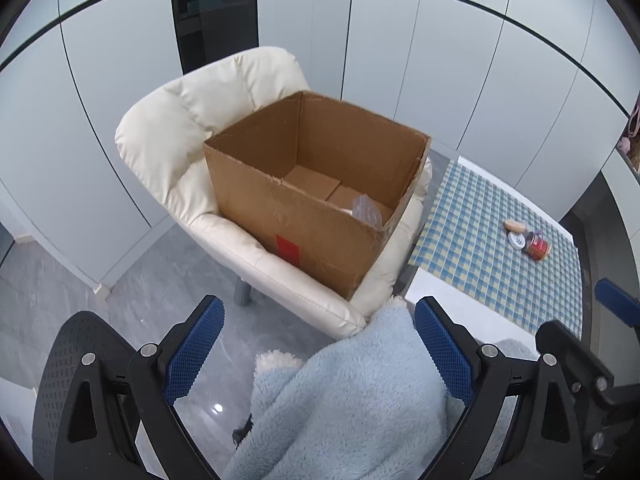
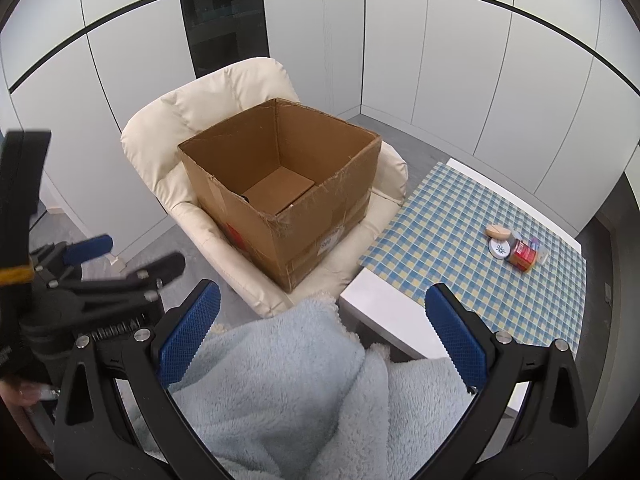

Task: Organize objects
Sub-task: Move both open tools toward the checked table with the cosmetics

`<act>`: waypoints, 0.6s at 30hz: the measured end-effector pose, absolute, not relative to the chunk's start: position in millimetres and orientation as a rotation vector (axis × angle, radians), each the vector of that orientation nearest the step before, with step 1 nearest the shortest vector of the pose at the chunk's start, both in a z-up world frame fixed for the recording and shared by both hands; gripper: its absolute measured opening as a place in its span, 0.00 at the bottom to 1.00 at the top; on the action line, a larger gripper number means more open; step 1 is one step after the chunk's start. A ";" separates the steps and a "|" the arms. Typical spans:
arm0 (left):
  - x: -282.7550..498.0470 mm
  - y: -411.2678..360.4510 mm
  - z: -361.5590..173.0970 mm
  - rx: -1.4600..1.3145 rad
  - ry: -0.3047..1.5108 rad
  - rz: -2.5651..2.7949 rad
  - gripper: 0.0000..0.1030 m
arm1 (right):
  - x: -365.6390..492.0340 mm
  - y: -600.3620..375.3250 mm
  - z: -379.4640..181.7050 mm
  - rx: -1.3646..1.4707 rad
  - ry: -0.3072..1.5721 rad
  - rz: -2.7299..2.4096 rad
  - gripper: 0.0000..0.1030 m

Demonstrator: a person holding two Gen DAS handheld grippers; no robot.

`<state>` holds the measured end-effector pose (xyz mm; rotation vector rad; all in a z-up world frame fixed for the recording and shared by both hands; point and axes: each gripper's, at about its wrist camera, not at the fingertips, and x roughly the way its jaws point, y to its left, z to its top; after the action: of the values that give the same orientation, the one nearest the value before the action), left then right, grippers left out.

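Blue fleece blanket (image 2: 280,392) between spread right tongs (image 2: 320,340); box (image 2: 288,200) label unreadable.

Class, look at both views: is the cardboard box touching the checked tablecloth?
Apart. The right wrist view shows the box on the chair, with chair cushion and floor between it and the tablecloth.
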<state>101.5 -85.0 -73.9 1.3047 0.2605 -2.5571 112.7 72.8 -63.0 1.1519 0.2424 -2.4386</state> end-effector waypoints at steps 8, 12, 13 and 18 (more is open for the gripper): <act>99.7 -72.5 -71.8 1.307 0.207 -2.571 0.94 | 119.2 89.3 -55.6 1.146 0.211 -2.471 1.00; 97.4 -67.6 -72.7 1.315 0.198 -2.576 0.94 | 118.7 91.9 -56.7 1.154 0.204 -2.468 1.00; 96.8 -67.3 -73.0 1.316 0.197 -2.577 0.94 | 118.5 91.9 -56.8 1.153 0.205 -2.468 1.00; 92.0 -61.5 -76.8 1.330 0.185 -2.589 0.94 | 117.4 97.1 -60.4 1.162 0.193 -2.470 1.00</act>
<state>92.0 -61.5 -76.8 1.3303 0.1846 -2.5886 117.4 97.1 -60.4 1.1621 0.1928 -2.4703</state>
